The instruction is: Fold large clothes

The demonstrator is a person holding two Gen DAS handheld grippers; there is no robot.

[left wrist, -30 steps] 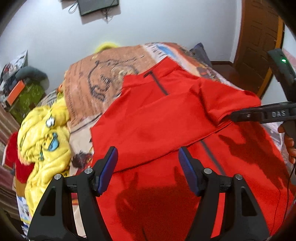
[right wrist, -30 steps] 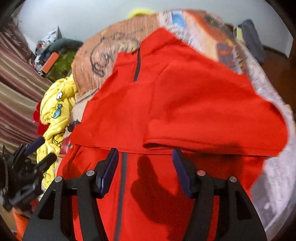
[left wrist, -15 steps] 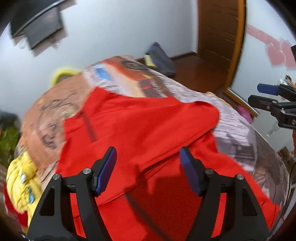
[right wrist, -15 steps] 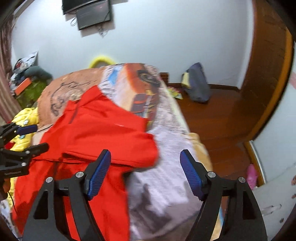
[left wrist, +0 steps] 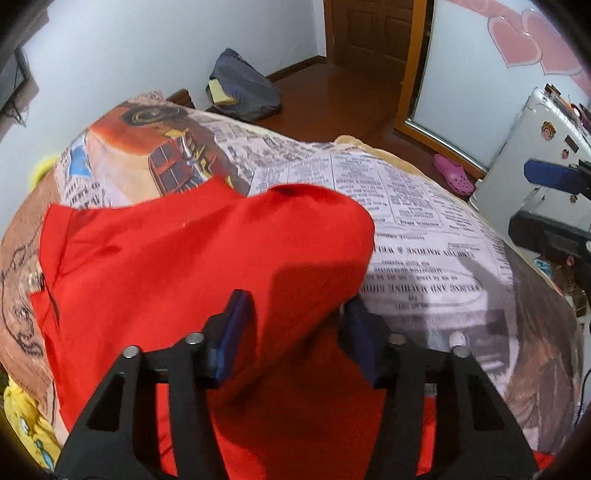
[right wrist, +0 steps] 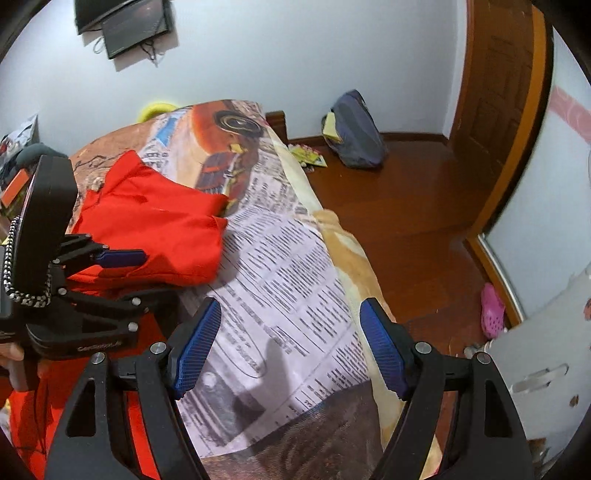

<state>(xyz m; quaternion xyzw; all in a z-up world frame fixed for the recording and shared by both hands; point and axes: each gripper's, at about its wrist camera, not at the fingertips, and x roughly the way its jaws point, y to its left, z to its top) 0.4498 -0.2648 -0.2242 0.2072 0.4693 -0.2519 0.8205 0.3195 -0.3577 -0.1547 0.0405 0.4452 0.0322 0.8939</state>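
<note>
A large red garment (left wrist: 177, 258) lies partly folded on a bed with a newspaper-print sheet (left wrist: 413, 206). My left gripper (left wrist: 295, 332) points down at the garment's right edge. Its jaws are closing, and a raised fold of red cloth fills the gap between the blue pads (left wrist: 232, 328). The right wrist view shows the left gripper (right wrist: 147, 275) from the side, with the red garment (right wrist: 159, 221) running between its fingers. My right gripper (right wrist: 288, 347) hangs open over the bare sheet (right wrist: 280, 280) to the right of the garment, nothing between its fingers. It also shows as the right gripper (left wrist: 543, 203) at the left wrist view's edge.
A yellow garment (left wrist: 22, 424) lies at the bed's left edge. On the wooden floor past the bed are a grey-blue bag (right wrist: 354, 133) and a pink clog (right wrist: 493, 310). A wooden door (right wrist: 495, 92), a white fridge (left wrist: 535, 147) and a wall screen (right wrist: 129, 26) surround the bed.
Both grippers have swung to the right. The left one came down onto the garment's right edge and its jaws narrowed around a fold. The right one left the garment and opened wider over bare sheet.
</note>
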